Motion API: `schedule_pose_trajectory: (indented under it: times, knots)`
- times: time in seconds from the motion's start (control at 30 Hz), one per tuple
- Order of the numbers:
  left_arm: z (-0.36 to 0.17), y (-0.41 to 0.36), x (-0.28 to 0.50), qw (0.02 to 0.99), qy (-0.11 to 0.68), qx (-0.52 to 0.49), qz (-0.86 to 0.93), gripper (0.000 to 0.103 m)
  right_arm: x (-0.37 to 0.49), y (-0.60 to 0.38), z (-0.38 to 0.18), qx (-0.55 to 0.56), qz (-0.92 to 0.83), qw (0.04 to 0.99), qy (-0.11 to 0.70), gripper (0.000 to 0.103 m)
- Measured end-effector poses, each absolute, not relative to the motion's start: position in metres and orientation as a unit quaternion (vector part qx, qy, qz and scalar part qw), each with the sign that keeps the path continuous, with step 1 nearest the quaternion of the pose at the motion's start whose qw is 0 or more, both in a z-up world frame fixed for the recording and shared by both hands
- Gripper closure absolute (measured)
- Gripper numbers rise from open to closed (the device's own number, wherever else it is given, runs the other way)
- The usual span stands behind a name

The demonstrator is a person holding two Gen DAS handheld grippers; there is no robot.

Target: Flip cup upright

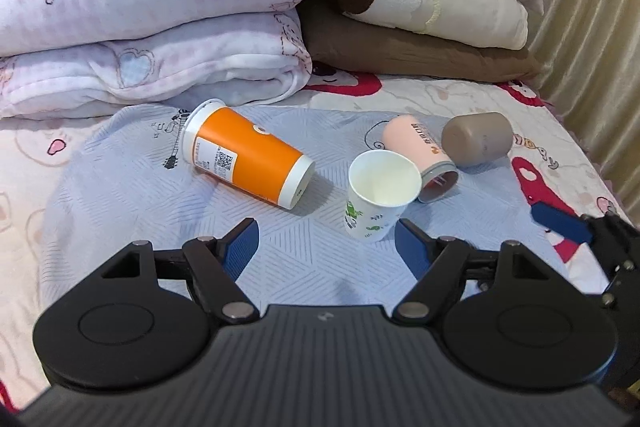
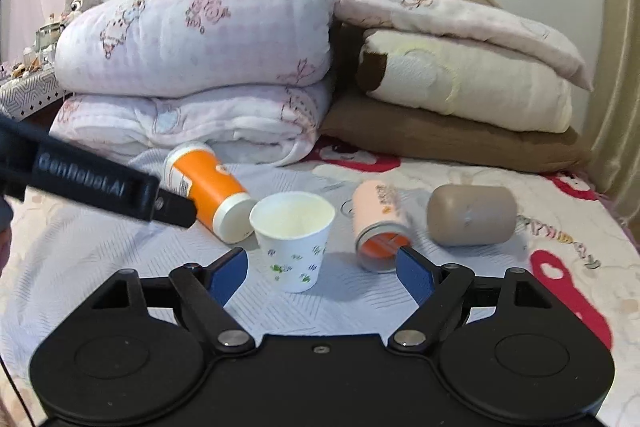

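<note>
- The white paper cup (image 2: 294, 241) stands upright on the blue cloth (image 2: 100, 267), mouth up, in the middle of the scene.
- I judge the flip finished for this cup; the good way now is to draw back straight, without brushing its light wall.
- The right gripper (image 2: 322, 269) has its jaws wide apart, the cup between the tips, not touched.
- The left gripper (image 1: 326, 247) is also spread wide and empty; the cup is just beside its right finger.
- The orange cup (image 1: 248, 159), pink cup (image 1: 420, 155) and brown cup (image 1: 476, 139) lie on their sides farther away.
</note>
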State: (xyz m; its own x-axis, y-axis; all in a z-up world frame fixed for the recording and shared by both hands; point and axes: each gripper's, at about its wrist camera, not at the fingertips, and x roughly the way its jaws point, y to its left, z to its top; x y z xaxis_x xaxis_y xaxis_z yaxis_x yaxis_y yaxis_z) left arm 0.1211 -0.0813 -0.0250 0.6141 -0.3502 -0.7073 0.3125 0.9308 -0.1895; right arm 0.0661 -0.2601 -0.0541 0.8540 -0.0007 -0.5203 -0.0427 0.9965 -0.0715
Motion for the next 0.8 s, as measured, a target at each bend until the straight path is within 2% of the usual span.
schedule_pose_trajectory:
  times: [0.43, 0.57, 0.67, 0.8]
  knots:
    - [0.018, -0.057, 0.075, 0.905, 0.394, 0.009, -0.161, 0.02, 0.012, -0.274, 0.015, -0.011, -0.009, 0.962, 0.272, 0.015]
    - [0.025, -0.05, 0.066, 0.908, 0.387, 0.01, -0.16, 0.018, -0.002, -0.274, 0.027, -0.007, -0.021, 0.964, 0.266, 0.011]
    - [0.031, -0.048, 0.059, 0.909, 0.385, 0.018, -0.159, 0.014, -0.005, -0.273, 0.03, -0.006, -0.028, 0.961, 0.274, 0.001]
    - [0.035, -0.051, 0.052, 0.913, 0.379, 0.052, -0.142, 0.008, -0.007, -0.271, 0.029, -0.01, -0.058, 0.954, 0.293, 0.0]
